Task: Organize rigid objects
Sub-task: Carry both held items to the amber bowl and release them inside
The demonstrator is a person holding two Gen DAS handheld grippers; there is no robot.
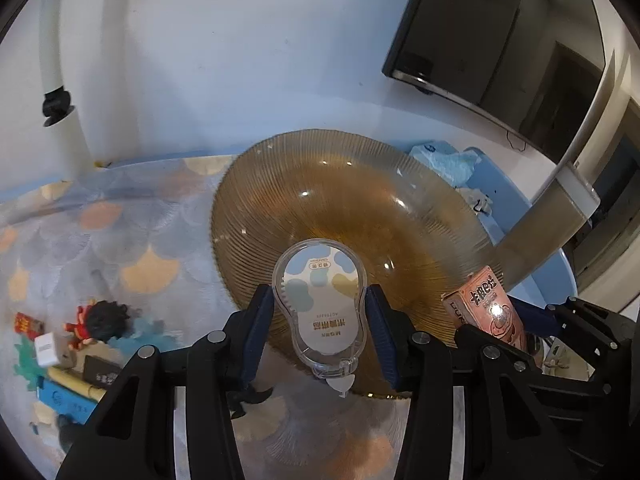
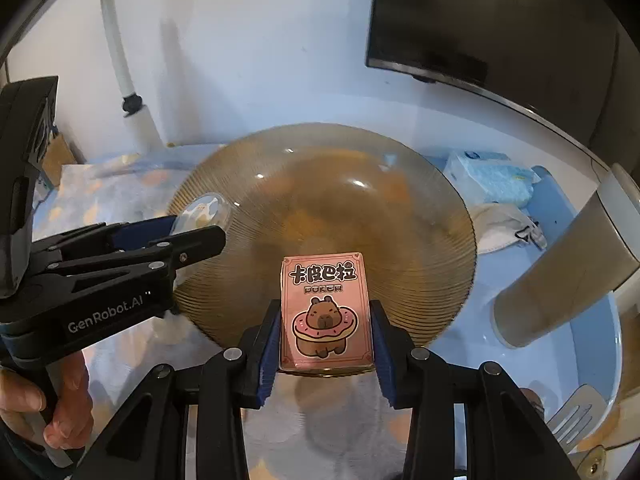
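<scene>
Round amber ribbed-glass plate (image 2: 320,208) on scale-patterned cloth (image 1: 120,240), empty. Right gripper (image 2: 326,322) jaws partly closed, clamping glossy pink rectangular poker card box (image 2: 325,312) over plate's near rim. Left gripper (image 1: 320,312) likewise pinching clear rounded plastic correction tape dispenser (image 1: 320,304) above plate.

Glass plate (image 2: 320,200) on tablecloth (image 1: 80,220), toys (image 1: 96,324) left, tissue pack (image 2: 492,180) right
</scene>
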